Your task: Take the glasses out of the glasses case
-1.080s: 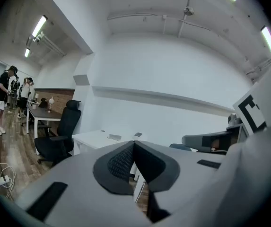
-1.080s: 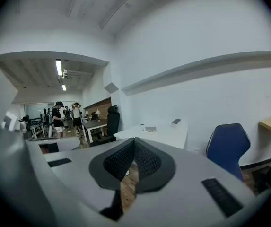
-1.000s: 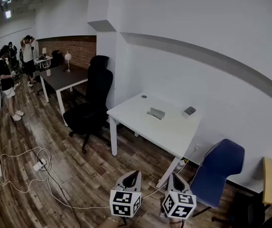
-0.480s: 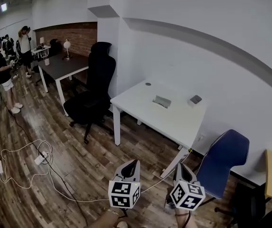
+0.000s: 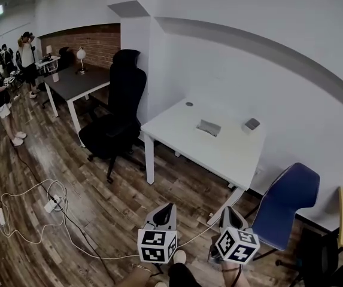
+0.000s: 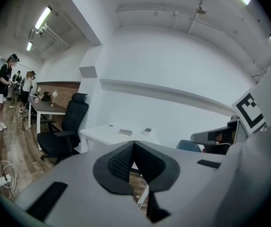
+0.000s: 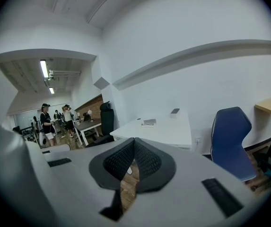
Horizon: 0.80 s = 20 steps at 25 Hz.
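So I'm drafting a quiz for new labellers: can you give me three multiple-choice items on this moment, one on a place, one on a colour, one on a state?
1. Where does the black high-backed office chair stand?
A. By the left end of the white rectangular desk
B. On top of that desk
C. Tipped over on the floor

2. What colour is the padded chair near the desk's right end?
A. Red
B. Green
C. Blue

3. How do the left gripper and the right gripper stand?
A. Both wide open
B. Both with fingers shut on nothing
C. The right one holding a case

Answers:
1 A, the head view shows it upright beside the desk's left end.
2 C, its seat and back are blue.
3 B, each gripper view shows the fingers meeting with nothing between them.
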Available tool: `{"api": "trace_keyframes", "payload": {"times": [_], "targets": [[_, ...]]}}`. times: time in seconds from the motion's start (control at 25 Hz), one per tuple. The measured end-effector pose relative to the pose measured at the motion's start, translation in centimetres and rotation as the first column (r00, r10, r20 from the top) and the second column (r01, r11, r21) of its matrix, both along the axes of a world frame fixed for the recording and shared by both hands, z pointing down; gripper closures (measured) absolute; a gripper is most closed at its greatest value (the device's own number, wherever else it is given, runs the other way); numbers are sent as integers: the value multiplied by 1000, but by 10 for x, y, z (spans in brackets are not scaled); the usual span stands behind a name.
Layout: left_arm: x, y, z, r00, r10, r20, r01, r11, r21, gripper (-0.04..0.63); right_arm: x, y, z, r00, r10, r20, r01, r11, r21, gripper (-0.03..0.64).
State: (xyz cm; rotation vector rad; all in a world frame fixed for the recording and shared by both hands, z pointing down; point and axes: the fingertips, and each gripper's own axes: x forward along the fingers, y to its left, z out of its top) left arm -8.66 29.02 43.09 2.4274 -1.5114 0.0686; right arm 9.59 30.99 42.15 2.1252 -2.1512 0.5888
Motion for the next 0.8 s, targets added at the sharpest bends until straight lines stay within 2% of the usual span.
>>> {"api": "trace_keyframes", "payload": {"times": [0.32,0.8], "targets": [[2,-52,2,1000,-13,-8,13,1000,-10,588,-6,-63,2,999,-45,-12,45,999,-14,584],[32,-163,-8,999,-32,5,32,999,-13,588,22,-181,-4,997,-77,21,78,997,-28,584]]}}
